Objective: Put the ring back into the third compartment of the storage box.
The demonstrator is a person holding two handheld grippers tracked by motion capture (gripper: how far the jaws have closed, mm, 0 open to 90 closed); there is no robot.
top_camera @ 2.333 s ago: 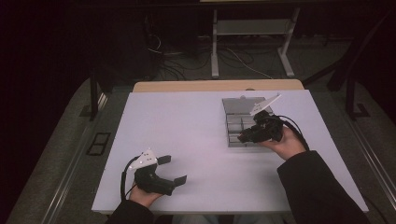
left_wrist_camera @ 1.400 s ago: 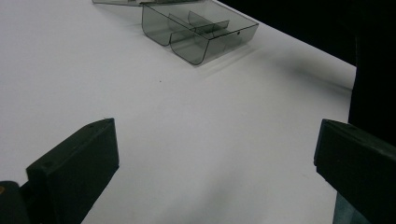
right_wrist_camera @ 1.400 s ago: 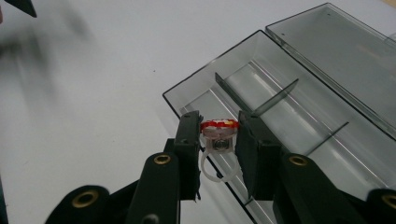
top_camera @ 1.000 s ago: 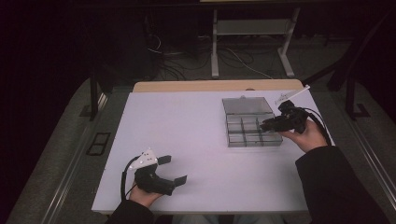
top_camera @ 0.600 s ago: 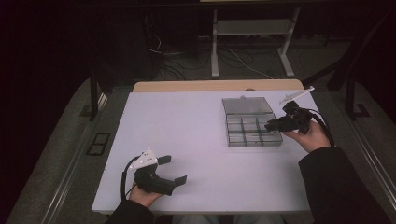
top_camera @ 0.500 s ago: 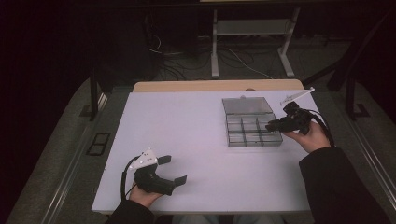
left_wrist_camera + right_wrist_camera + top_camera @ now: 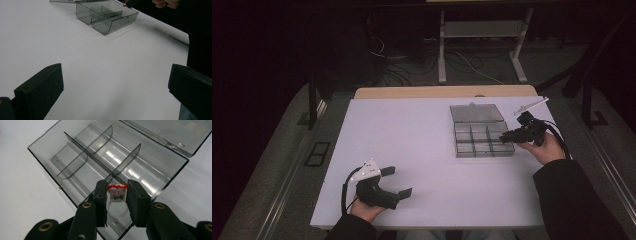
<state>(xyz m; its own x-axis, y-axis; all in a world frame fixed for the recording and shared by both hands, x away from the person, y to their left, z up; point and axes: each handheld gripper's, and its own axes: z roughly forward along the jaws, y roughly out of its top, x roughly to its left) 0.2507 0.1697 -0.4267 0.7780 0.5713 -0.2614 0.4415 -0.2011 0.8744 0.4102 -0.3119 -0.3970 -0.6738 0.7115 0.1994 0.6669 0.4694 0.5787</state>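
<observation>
A clear grey compartment box [image 7: 459, 148] lies open at the table's right, its lid [image 7: 477, 113] flat behind it. My right gripper [image 7: 505, 135] hovers at the box's right edge, shut on a white plastic ring with a red top [image 7: 117, 192]. In the right gripper view the ring hangs between the jaws of the right gripper [image 7: 117, 186] above a near compartment of the box [image 7: 45, 152]. My left gripper [image 7: 396, 180] rests near the front left edge, open and empty. In the left gripper view the left gripper [image 7: 115, 82] has bare table between its jaws, with the box [image 7: 107, 18] far ahead.
The white table [image 7: 412, 135] has wide free room in its middle and left. A wooden strip [image 7: 442, 92] runs along its far edge. The person's dark sleeve [image 7: 577, 200] covers the front right corner. Beyond the table stand metal legs and cables [image 7: 452, 55] on the floor.
My right gripper has drawn back from over the middle of the box to its right edge, then stayed nearly still. The left gripper has not moved.
</observation>
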